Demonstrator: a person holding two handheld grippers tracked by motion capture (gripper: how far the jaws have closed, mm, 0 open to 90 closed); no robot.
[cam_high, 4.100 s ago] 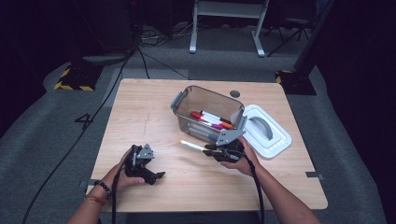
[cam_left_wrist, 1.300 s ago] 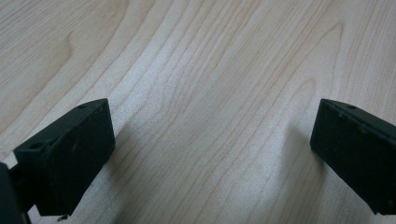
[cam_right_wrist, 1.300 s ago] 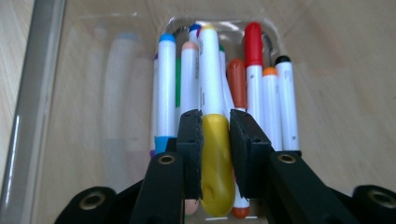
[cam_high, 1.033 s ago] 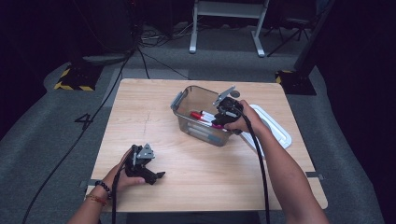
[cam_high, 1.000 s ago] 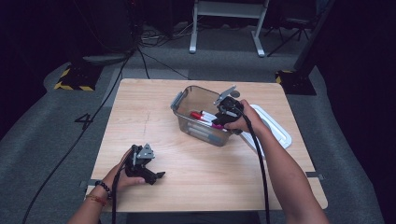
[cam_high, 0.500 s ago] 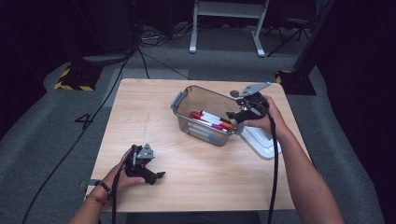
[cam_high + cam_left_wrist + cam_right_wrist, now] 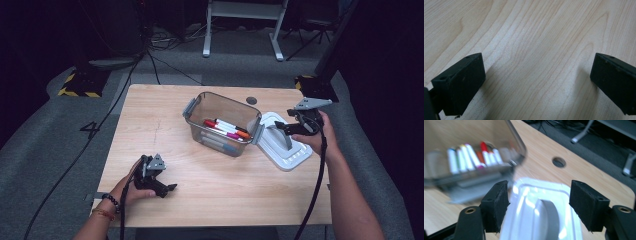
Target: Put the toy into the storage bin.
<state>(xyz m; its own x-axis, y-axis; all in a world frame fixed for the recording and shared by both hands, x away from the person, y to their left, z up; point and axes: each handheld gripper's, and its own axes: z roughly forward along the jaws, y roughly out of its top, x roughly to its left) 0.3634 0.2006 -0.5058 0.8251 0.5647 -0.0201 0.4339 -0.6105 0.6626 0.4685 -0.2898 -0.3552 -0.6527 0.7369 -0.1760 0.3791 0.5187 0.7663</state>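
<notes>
A clear plastic bin (image 7: 200, 102) (image 7: 516, 140) stands mid-table and holds several markers (image 7: 225, 129) (image 7: 471, 157). To its right lies a white lid (image 7: 292, 156) (image 7: 524, 202) with a grey handle (image 7: 284, 139) (image 7: 546, 220). My right gripper (image 7: 281, 127) (image 7: 540, 195) hovers over the lid. Its jaws have just been opening wide and then came in slightly; they are open, with nothing pinched between them. Near the table's front left, my left gripper (image 7: 167, 189) (image 7: 536, 72) rests open on bare wood.
The wooden table (image 7: 165, 125) has a round cable hole (image 7: 251, 100) (image 7: 559, 162) behind the lid. The lid overhangs toward the table's right edge. Cables and a metal stand base lie on the grey floor beyond.
My right gripper has swung right from above the bin to above the lid, and its jaws have spread. The marker it carried earlier is no longer in them. The left gripper stayed put.
</notes>
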